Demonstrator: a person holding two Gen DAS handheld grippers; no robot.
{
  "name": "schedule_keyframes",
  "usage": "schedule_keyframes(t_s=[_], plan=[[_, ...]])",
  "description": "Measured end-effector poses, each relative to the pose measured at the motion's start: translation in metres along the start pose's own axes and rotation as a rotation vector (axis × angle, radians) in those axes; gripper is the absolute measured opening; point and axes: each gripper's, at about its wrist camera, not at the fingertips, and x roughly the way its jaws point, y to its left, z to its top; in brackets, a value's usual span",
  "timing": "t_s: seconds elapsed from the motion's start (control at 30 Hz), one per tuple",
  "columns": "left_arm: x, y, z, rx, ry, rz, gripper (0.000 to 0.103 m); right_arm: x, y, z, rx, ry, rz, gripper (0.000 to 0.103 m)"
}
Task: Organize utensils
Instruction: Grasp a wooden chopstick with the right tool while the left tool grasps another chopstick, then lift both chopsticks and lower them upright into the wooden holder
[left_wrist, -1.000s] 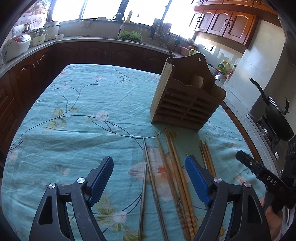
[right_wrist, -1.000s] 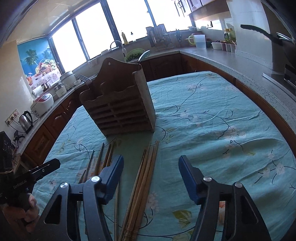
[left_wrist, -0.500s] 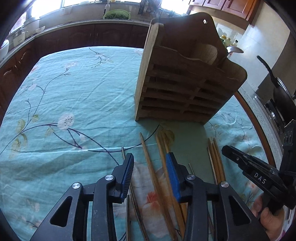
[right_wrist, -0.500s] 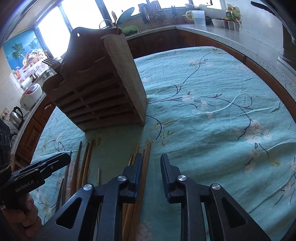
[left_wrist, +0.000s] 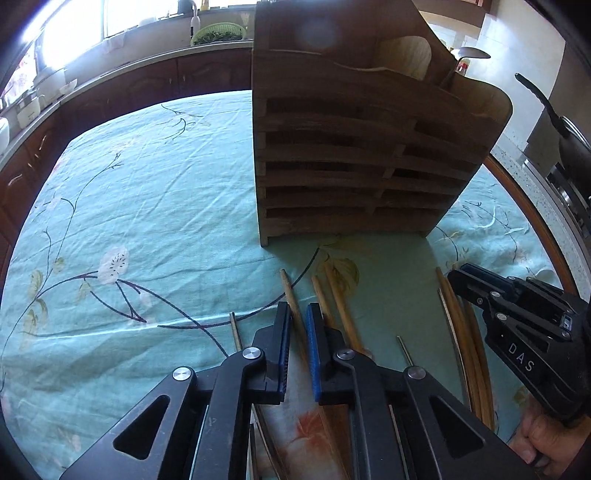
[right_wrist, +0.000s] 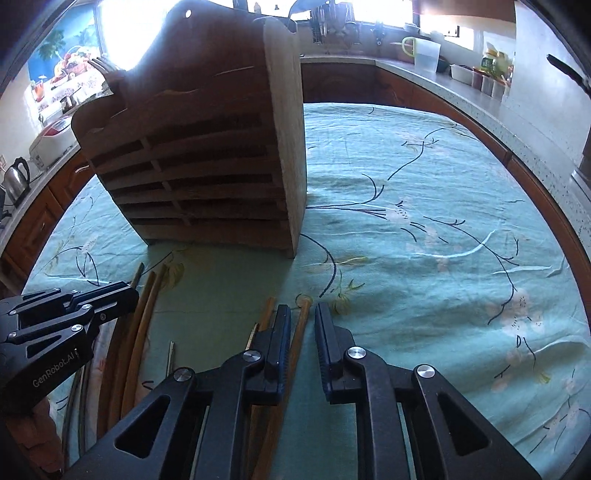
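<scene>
A slatted wooden utensil holder (left_wrist: 362, 147) stands on the teal floral tablecloth (left_wrist: 147, 221); it also shows in the right wrist view (right_wrist: 207, 147). Several wooden and metal chopsticks lie in front of it. My left gripper (left_wrist: 297, 314) is nearly shut around one wooden chopstick (left_wrist: 290, 291) lying on the cloth. My right gripper (right_wrist: 301, 317) is nearly shut around another wooden chopstick (right_wrist: 303, 314), which also lies on the cloth. More chopsticks (left_wrist: 461, 332) lie under the right gripper's body as the left wrist view shows it.
Kitchen counters with dark wooden cabinets (left_wrist: 129, 85) ring the table. A green colander (left_wrist: 218, 35) sits by the window, a black pan (left_wrist: 565, 136) on the stove at right, a kettle (right_wrist: 16, 181) and a rice cooker (right_wrist: 51, 142) at left.
Both grippers have moved forward and down toward the holder and the chopsticks. Both pairs of jaws have closed from wide open to a narrow gap around one chopstick each.
</scene>
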Motion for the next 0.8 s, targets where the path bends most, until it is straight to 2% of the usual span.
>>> schedule_keyframes(t_s=[0.17,0.3,0.43,0.8], plan=[[-0.005,0.011,-0.003,-0.058,0.006,-0.072,0.004,-0.005,-0.016,0.0,0.105,0.005,0.084,0.005],[-0.025,0.015,-0.007,-0.08,-0.032,-0.125,0.004,-0.027,-0.021,-0.004,0.14,-0.036,0.129,0.005],[-0.057,0.022,-0.013,-0.112,-0.076,-0.199,0.003,-0.06,-0.024,-0.004,0.146,-0.093,0.161,0.005],[-0.163,0.046,-0.038,-0.122,-0.246,-0.308,0.003,-0.166,-0.019,0.011,0.126,-0.304,0.212,0.005]])
